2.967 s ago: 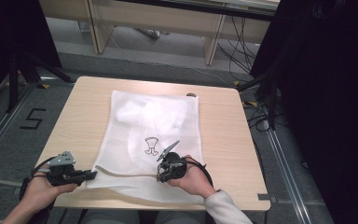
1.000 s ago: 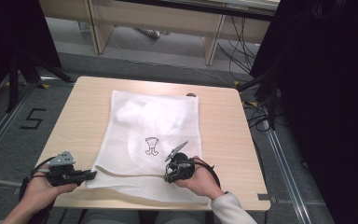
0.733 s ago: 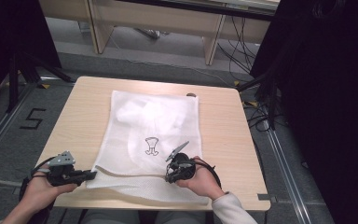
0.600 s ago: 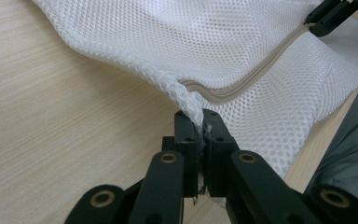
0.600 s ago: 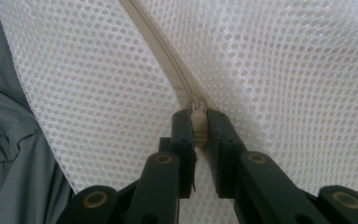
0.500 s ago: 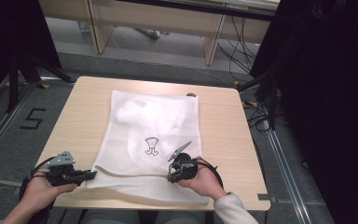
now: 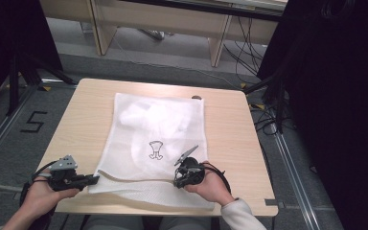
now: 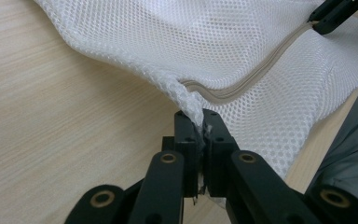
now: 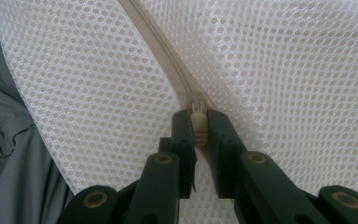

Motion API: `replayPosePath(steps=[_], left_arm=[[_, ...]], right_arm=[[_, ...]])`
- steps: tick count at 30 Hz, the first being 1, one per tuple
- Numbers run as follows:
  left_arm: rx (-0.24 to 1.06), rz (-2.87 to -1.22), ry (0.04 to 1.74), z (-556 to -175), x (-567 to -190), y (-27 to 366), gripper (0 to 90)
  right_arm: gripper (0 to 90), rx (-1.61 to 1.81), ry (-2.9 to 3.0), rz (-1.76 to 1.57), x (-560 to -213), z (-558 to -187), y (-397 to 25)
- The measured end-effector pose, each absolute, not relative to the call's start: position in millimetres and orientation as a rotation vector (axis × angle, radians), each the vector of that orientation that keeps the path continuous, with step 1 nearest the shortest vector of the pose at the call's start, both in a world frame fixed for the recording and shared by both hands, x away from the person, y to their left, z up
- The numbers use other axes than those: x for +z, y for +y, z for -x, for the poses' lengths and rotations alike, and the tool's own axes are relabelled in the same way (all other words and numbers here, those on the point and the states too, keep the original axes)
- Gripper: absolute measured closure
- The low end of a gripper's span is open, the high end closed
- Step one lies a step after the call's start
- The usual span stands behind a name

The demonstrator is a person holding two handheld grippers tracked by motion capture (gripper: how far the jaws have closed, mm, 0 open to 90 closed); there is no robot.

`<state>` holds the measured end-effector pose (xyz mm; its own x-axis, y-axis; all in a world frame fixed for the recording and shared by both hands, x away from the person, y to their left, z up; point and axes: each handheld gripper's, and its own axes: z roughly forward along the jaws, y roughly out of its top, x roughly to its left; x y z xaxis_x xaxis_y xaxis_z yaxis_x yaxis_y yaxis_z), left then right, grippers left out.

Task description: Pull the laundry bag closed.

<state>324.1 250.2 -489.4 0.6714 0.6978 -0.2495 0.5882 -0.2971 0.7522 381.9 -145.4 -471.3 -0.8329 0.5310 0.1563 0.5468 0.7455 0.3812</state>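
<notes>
A white mesh laundry bag lies flat on the wooden table, with something white inside and a small black print at its middle. A beige zipper runs along its near end. My left gripper is shut on the bag's near left corner. My right gripper is shut on the beige zipper pull, right of the bag's middle. The closed zipper teeth stretch away ahead of that pull.
The table's front edge lies just under the bag's near end. Bare wood shows left and right of the bag. Grey trousers show below the edge. Cables trail on the floor to the right.
My right gripper has slid to the right along the zipper with the pull held in it. My left gripper has stayed put on the corner.
</notes>
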Motion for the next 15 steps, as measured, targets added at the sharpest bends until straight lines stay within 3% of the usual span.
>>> replayPosePath(steps=[15], left_arm=[[0.156, -1.997, 0.996, -324.1, -489.6, 250.3, 85.5]], right_arm=[[82.6, -0.662, -2.9, 0.901, -471.4, -382.3, -150.5]])
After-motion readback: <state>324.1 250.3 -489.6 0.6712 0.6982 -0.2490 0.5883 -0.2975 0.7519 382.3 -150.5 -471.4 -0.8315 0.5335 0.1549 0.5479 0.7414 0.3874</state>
